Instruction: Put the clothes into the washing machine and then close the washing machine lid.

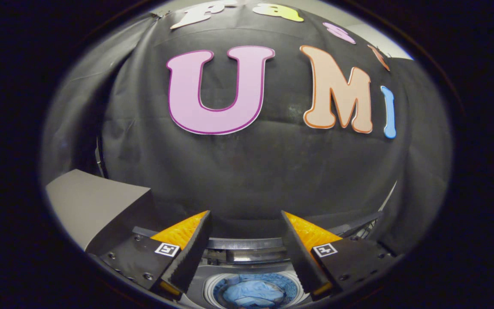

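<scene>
Gripper [246,223] fingers spread wide, nothing between them. Below and between them — washer [247,274] drum mouth, round, lid up. Clothes [253,292] already inside drum: blue bundle, crumpled, low in tub. Lid [247,243] stands just beyond drum, ahead of fingertips (dark rim, edge-on). Likely next: reach forward over drum for lid — loading looks done.

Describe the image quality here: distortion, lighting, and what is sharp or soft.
Gripper view: strong fisheye bending bows the black cloth wall; lighting is dim and even, without harsh glare; the open gripper looks sharp, nothing between its fingers; below them, the blue clothes in the round washing machine drum are slightly soft.
</scene>
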A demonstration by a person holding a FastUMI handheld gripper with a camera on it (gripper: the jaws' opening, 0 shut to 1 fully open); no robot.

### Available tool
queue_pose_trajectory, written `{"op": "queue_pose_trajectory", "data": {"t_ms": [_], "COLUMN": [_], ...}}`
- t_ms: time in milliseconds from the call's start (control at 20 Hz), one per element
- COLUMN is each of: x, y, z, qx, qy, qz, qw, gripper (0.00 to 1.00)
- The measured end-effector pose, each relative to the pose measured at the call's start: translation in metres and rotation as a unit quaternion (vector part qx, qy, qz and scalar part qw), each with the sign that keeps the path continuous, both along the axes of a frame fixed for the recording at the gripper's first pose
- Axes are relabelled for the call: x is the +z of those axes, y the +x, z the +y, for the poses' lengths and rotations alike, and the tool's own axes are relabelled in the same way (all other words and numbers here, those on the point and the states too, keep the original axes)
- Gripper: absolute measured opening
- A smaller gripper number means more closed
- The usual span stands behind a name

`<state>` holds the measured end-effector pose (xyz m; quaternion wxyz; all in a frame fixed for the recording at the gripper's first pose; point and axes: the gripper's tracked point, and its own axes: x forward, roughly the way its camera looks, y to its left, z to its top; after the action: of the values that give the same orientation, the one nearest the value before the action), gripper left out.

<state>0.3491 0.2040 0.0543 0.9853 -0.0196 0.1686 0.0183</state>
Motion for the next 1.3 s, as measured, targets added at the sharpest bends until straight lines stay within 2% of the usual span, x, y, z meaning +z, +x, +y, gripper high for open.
{"op": "queue_pose_trajectory", "data": {"t_ms": [700, 1300], "x": [-0.021, 0.003], "y": [-0.051, -0.070], "z": [-0.013, -0.021], "qx": [0.011, 0.025], "qy": [-0.015, -0.001], "qz": [0.030, -0.002], "qw": [0.999, 1.000], "gripper": [0.98, 0.98]}}
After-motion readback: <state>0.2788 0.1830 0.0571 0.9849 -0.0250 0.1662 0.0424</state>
